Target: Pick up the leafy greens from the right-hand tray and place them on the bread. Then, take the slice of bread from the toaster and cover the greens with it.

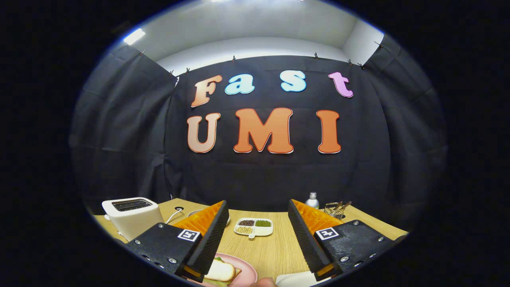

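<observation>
Tongs (257, 223), fisheye view along the fingers: jaws spread wide, nothing held, bare counter (275, 247) showing in the gap between them. Each finger carries a small square marker near its base.

Just below the left finger, a pink plate (248, 269) w/ a slice of bread (220, 271) on it; a strip of green shows along the slice's upper edge and more pale green under it, prob. leafy greens (218, 259), but the finger covers most of this and the plate is cut off low down, so how much green lies there can't be told. Below the right finger, a white edge (297, 280), poss. the rim of a tray; contents cut off, not readable. Between the plate and that white edge, a small rounded skin-toned shape (263, 282), appar. a fingertip of a person, mostly cut off.

Ahead of the fingertips, between them, a white 4-part dish (253, 227): dark, green and pale-yellow grains in separate compartments; the 4th compartment can't be made out. Beyond the left finger, a white toaster (132, 216) at the counter's far-left corner, slots facing up; whether a slice sits in them is too dark to tell. Its cord runs toward a round hole (179, 208) in the counter. A plate-like rim peeks out behind the left fingertip, largely hidden.

Beyond the right finger, a metal bottle (312, 200) and, just beside it, a wire basket (335, 210) w/ brown sticks leaning in it; items too small to ID.
</observation>
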`<control>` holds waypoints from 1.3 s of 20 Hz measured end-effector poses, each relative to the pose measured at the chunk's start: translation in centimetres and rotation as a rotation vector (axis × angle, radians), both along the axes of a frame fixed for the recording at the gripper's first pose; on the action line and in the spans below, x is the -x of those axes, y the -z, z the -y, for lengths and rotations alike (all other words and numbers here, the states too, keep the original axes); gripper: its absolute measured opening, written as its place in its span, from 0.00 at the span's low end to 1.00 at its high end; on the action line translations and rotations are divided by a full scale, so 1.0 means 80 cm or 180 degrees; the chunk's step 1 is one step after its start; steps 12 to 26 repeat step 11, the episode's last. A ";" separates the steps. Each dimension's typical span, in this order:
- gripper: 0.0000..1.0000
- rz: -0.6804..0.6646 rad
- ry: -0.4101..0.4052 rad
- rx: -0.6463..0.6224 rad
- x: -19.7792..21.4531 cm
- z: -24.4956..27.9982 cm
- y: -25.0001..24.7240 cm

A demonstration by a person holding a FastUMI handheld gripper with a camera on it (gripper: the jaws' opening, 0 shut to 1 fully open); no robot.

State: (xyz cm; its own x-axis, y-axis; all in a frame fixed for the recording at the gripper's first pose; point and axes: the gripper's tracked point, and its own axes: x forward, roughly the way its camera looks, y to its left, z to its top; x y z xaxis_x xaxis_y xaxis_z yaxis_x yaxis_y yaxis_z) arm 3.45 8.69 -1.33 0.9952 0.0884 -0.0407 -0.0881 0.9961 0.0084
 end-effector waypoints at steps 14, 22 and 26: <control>0.90 0.0348 0.0017 0.0137 0.000 -0.009 -0.012; 0.90 0.0348 0.0017 0.0137 0.000 -0.009 -0.012; 0.90 0.0348 0.0017 0.0137 0.000 -0.009 -0.012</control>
